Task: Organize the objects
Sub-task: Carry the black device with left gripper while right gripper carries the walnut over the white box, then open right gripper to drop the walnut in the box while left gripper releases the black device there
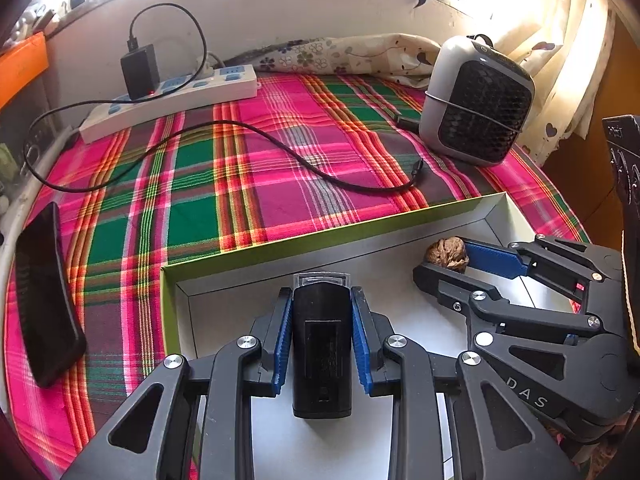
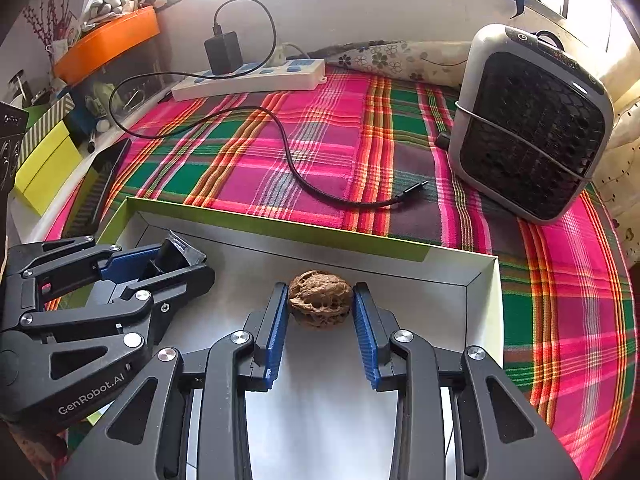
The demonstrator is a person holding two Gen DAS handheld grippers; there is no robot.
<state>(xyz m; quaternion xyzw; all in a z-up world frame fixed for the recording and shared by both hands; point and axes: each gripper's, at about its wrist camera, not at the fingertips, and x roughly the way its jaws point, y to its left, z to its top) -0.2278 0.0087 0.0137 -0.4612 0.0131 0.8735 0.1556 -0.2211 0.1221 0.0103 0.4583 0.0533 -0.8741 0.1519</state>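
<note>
Both loads hang over the open box (image 2: 400, 254) — left gripper (image 1: 322, 320) jaws clamped on a black clip-on light (image 1: 322, 344), right gripper (image 2: 320, 320) jaws pinching a walnut (image 2: 320, 298) — which could roll out once released.

Your left gripper (image 1: 322, 312) and right gripper (image 2: 320, 312) look alike: matte black plastic linkages with angular arms and triangular cut-outs. Round silver screw heads mark each pivot, and smaller dark screws sit along the finger bars. The fingers (image 2: 276, 332) carry bright blue ribbed pads on their inner faces. You can read pale lettering "GenRobot.AI" on the side of the left gripper's body, and "DAS" on the right one's.
</note>
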